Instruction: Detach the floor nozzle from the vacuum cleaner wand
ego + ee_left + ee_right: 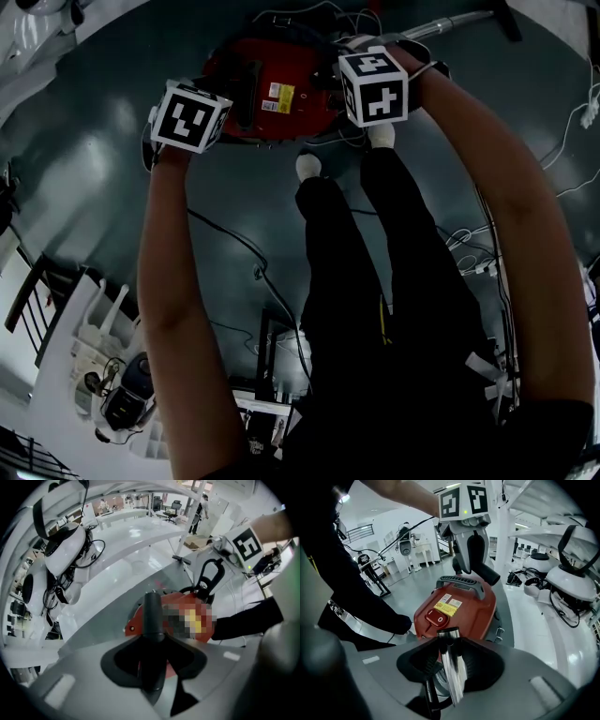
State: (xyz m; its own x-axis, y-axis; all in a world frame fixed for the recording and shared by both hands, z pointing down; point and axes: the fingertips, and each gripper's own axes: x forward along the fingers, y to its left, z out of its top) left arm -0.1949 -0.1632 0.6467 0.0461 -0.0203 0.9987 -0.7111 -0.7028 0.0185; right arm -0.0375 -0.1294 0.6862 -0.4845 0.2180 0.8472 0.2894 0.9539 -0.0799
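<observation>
My left gripper (152, 667) points down over the red vacuum body (187, 616) and is shut on a dark grey tubular nozzle part (153, 616). In the right gripper view that same black part (477, 562) hangs from the left gripper above the canister's handle (460, 582). My right gripper (450, 672) is shut on the shiny metal wand (452, 667), whose open end (449, 632) stands free, apart from the black part. In the head view both marker cubes, left (192, 117) and right (373, 86), hover over the red canister (272, 94).
The person's dark trouser legs (375, 281) and white shoes (309, 167) stand just behind the canister. Cables (244, 253) trail over the grey floor. White machines (576, 583) stand at the right, and a white shelf unit (103, 356) at lower left.
</observation>
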